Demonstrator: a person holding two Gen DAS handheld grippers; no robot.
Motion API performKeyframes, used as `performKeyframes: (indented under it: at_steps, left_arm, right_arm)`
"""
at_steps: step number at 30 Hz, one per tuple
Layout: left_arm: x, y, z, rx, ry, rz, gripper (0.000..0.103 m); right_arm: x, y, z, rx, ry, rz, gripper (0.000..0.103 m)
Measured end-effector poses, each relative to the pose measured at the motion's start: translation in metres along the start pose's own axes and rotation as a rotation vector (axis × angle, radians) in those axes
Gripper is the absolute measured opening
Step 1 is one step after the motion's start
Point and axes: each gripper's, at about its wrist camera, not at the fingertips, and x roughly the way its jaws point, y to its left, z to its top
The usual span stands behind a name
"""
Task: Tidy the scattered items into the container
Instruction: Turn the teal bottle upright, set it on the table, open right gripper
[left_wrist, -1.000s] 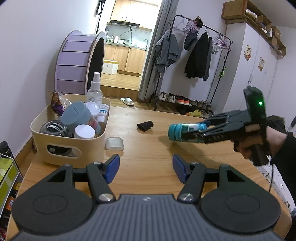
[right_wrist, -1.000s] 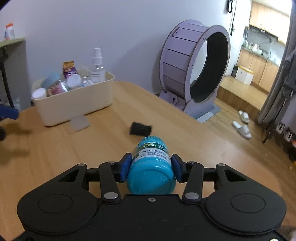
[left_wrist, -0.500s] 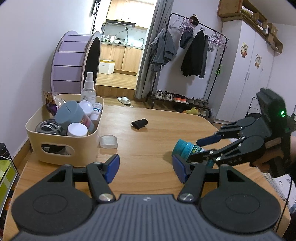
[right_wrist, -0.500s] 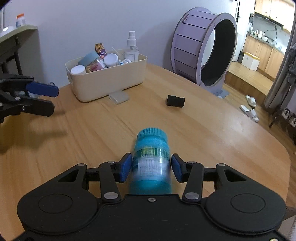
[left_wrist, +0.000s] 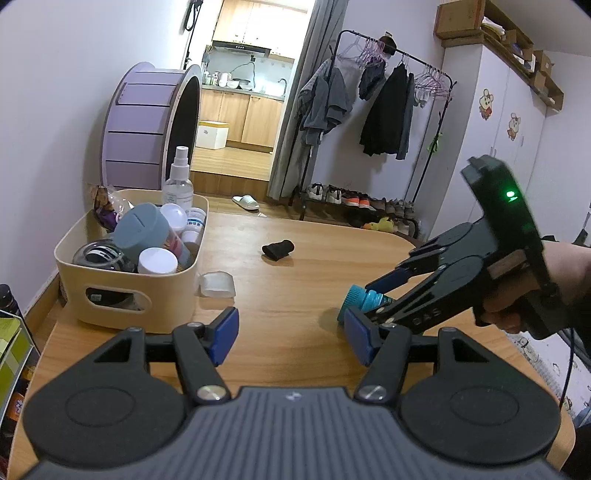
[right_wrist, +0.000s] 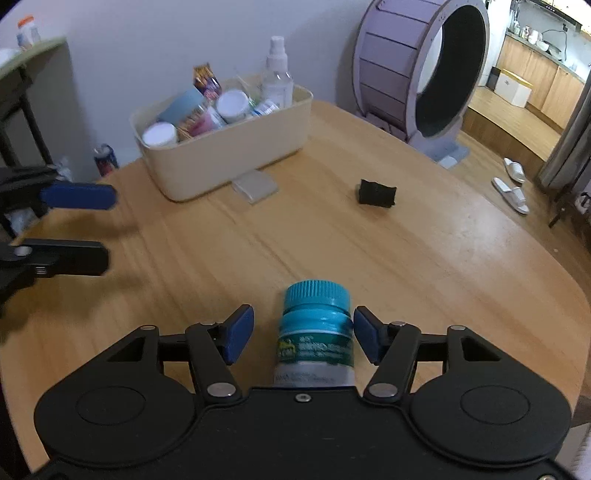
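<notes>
your right gripper (right_wrist: 303, 334) has just been opening, pads clear of the teal bottle (right_wrist: 316, 325) between them; left gripper (left_wrist: 290, 341) gapes empty. regrip squarely before lifting toward the bin (left_wrist: 110, 295).

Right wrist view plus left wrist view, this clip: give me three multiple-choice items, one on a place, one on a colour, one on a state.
1. Where does the small black item lie?
A. in the cream bin
B. on the bare wooden table, apart from the bin
C. on the floor

2. What colour is the cap of the bottle at the right gripper?
A. teal
B. red
C. white

3. How does the left gripper stand?
A. shut on a bottle
B. open, nothing between its pads
C. shut on the clear case

Key: 1 B, it sits alone on the table, right of the cream bin. 2 A, the ribbed cap is teal. 3 B, only table shows between the blue pads.
</notes>
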Motion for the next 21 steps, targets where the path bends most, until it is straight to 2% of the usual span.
performKeyframes:
  at_steps: [5,6,11,21]
  left_arm:
    - [-0.002,0.001,0.001,-0.002,-0.003,-0.001,0.062]
    - [-0.002,0.001,0.001,-0.001,-0.004,-0.002,0.062]
    - [-0.003,0.0,0.002,-0.004,-0.005,-0.004,0.062]
    - [0.0,-0.003,0.0,0.01,-0.001,0.0,0.062]
  right_arm:
    - [0.014,0.002,0.005,-0.01,0.044,-0.002,0.054]
    - [0.014,0.002,0.006,-0.01,0.044,-0.005,0.046]
    - [0.009,0.0,0.002,0.003,0.014,-0.009,0.046]
    - [-0.058,-0.004,-0.027,0.118,-0.252,0.001,0.046]
